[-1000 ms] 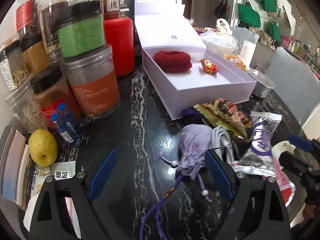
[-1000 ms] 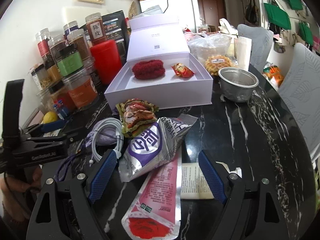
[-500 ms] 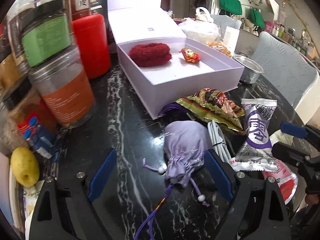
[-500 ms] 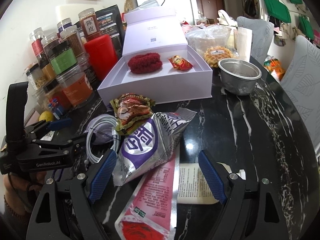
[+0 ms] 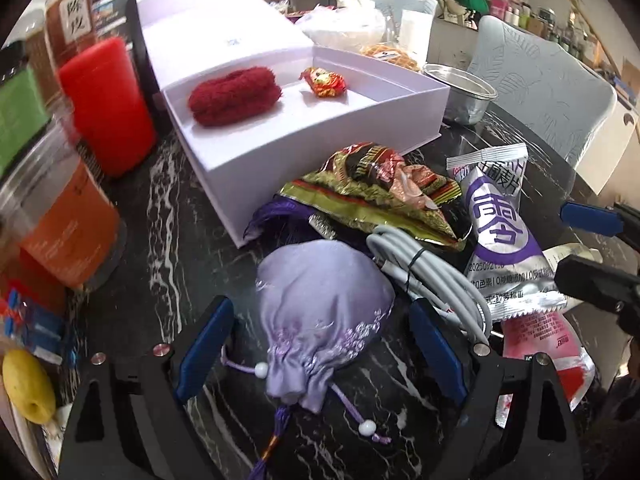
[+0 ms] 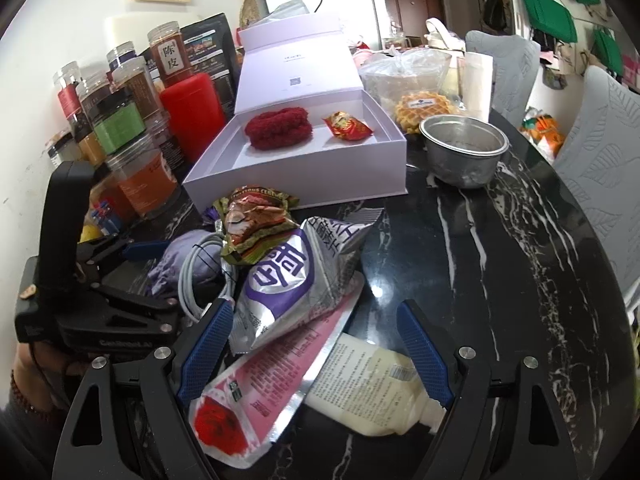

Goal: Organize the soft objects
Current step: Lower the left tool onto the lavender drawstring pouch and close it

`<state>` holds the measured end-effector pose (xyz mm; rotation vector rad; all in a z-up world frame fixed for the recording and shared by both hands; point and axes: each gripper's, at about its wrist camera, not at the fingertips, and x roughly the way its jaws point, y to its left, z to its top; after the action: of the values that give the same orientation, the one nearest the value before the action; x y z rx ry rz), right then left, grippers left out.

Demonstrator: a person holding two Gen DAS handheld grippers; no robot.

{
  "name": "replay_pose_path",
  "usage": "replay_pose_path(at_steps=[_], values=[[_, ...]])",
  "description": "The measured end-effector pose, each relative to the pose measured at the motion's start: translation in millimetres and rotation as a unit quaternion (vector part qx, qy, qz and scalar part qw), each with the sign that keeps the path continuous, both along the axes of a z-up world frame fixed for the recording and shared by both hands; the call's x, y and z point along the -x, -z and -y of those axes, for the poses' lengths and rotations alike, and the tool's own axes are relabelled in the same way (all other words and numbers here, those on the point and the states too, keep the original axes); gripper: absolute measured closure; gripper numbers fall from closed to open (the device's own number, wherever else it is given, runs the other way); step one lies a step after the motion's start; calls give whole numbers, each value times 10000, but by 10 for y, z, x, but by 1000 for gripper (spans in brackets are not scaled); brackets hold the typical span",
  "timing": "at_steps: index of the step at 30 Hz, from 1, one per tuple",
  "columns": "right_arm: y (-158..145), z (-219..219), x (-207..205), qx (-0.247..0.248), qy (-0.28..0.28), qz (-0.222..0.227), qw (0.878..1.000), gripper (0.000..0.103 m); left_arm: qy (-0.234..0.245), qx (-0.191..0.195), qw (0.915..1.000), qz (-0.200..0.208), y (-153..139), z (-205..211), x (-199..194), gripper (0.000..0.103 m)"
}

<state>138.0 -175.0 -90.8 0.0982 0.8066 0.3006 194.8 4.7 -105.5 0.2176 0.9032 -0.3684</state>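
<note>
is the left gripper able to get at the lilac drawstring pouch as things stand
Probably yes: the left gripper is open with the lilac drawstring pouch already between its fingers, though the white cable coil crowds one side.

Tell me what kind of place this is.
Probably a home dining area: a dark marble table crowded with food jars and snack packets, chairs around it, and a fridge by a door behind.

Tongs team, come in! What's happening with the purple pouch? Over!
Left tongs open, straddling the purple pouch, not gripping. Right tongs open over the snack packets. White cable touching the pouch's right side. Over.
</note>
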Motion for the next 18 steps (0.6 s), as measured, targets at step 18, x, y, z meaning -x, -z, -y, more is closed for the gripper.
replay_pose_path(at_steps=[18], values=[[-24, 57, 35, -155, 34, 13, 9999, 18, -114, 293, 9995, -17, -50, 7, 33, 47]])
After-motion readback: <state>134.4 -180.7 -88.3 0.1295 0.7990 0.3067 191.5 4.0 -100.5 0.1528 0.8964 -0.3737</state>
